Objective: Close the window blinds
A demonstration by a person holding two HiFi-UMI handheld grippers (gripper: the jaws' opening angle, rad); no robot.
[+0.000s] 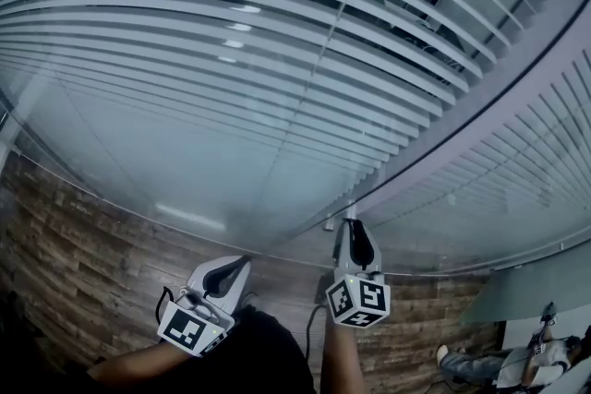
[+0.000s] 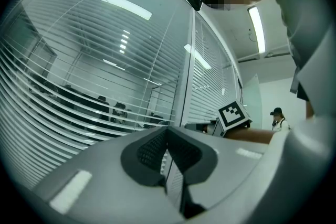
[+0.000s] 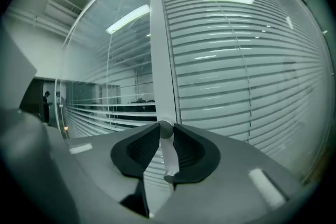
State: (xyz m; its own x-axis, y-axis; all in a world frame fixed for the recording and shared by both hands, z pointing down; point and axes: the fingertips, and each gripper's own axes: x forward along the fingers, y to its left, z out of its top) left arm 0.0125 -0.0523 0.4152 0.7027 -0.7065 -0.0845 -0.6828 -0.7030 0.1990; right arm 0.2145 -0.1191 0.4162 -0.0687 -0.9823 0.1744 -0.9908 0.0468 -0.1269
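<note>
The view is filled by a glass wall (image 1: 185,161) with white slatted blinds (image 1: 231,60) hung behind it. On the left pane the slats are tilted open, and dark shapes can be seen between them. On the right pane (image 3: 236,60) the slats are seen lying closer together. The 2 panes are divided by a pale frame post (image 1: 480,115). A wood-plank surface (image 1: 83,263) is seen beside the glass in the head view.

The right forearm (image 1: 337,360) is stretched straight towards the glass, and the right gripper (image 1: 354,231) is held roughly level, just beside the frame post. The left forearm (image 1: 129,369) is kept lower and further left. The left gripper (image 1: 242,261) is pointed level at the glass and is held apart from it.

In the right gripper view a thin white rod (image 3: 167,155) is clamped between the 2 dark pads, and its rounded end is seated at the jaw tips. In the left gripper view the jaw tips are brought together and nothing is held between them.

A cube with black-and-white square markers is carried on each gripper. The right gripper's cube (image 2: 233,114) is also caught in the left gripper view. A person in a dark cap (image 2: 276,118) is seen far off.
</note>
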